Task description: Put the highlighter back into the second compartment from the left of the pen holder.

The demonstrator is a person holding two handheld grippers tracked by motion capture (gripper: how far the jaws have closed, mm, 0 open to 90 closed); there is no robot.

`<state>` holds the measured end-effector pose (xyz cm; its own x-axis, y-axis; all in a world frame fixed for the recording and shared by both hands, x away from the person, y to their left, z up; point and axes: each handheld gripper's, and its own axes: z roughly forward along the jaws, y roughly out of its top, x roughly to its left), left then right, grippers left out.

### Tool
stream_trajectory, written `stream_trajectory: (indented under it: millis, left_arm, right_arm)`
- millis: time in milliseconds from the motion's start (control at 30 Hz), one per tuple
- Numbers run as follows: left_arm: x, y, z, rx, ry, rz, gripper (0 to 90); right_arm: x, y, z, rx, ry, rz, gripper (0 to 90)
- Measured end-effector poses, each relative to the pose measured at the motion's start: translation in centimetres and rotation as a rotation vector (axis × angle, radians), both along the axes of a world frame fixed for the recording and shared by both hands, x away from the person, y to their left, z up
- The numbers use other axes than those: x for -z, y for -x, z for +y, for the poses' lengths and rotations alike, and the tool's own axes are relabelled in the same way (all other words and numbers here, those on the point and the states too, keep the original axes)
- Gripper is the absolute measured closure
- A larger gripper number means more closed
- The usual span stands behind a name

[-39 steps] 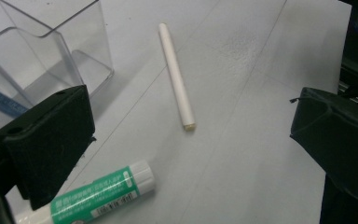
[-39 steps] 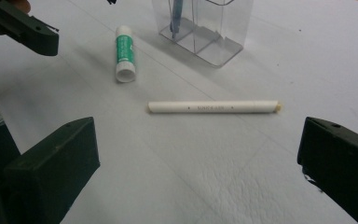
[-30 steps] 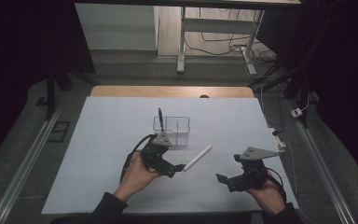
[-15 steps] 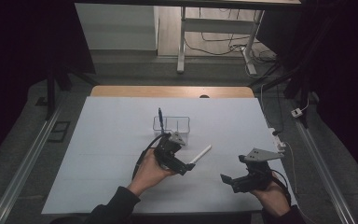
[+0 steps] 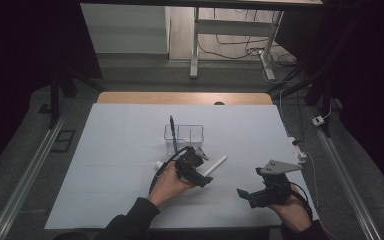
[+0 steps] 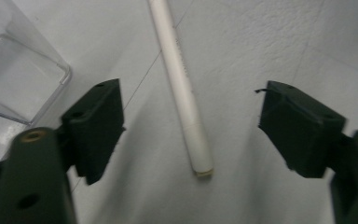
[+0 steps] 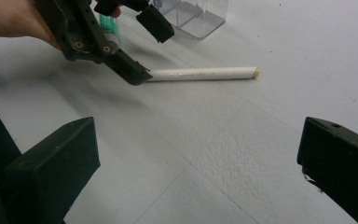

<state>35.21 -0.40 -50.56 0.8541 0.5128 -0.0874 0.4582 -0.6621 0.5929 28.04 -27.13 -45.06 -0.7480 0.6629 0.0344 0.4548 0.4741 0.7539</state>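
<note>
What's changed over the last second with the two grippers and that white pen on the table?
The left gripper has moved right and down over the white pen. Its jaws have just been closing and now straddle the pen, but the pads are not touching it yet. The pen lies where it was, beside the clear organizer with the blue pen standing in it. The right gripper stayed open, in place.

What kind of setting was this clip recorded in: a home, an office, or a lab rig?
Most likely a lab recording rig. A table under a plain white sheet stands in a dark room, loose cables trail over the floor behind it, and a person works a left gripper and a right gripper by hand.
</note>
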Motion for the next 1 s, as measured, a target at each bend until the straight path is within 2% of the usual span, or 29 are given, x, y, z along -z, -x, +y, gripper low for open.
stream_trajectory:
  millis: [167, 333, 500, 633, 833, 933, 1000]
  left_arm:
    - [0.6, 0.1, -0.7, 0.011, -0.037, -0.014, 40.3]
    - [1.2, 0.3, -1.0, -0.004, -0.063, -0.014, 54.6]
    - [1.2, 0.4, -0.8, -0.013, -0.051, -0.007, 68.9]
    - [1.4, 0.4, -0.6, -0.031, -0.032, 0.0, 76.3]
    - [1.4, 0.4, -0.4, -0.042, -0.019, 0.008, 78.1]
    - [1.3, 0.4, -0.2, -0.03, 0.015, 0.029, 78.2]
    - [1.0, 0.4, -0.1, -0.024, 0.02, 0.024, 78.2]
  right_arm:
    - [0.1, 0.0, 0.0, 0.0, 0.008, 0.001, 0.0]
    - [0.1, -0.1, 0.0, 0.003, 0.013, 0.003, 0.0]
    - [0.2, -0.1, 0.0, 0.002, 0.015, 0.004, 0.0]
    - [0.2, -0.1, 0.0, 0.002, 0.016, 0.006, 0.0]
    - [0.2, -0.1, 0.1, 0.0, 0.016, 0.003, 0.0]
    - [0.2, -0.1, 0.0, 0.001, 0.019, -0.003, 0.0]
    - [0.2, -0.1, 0.0, 0.004, 0.02, -0.007, 0.0]
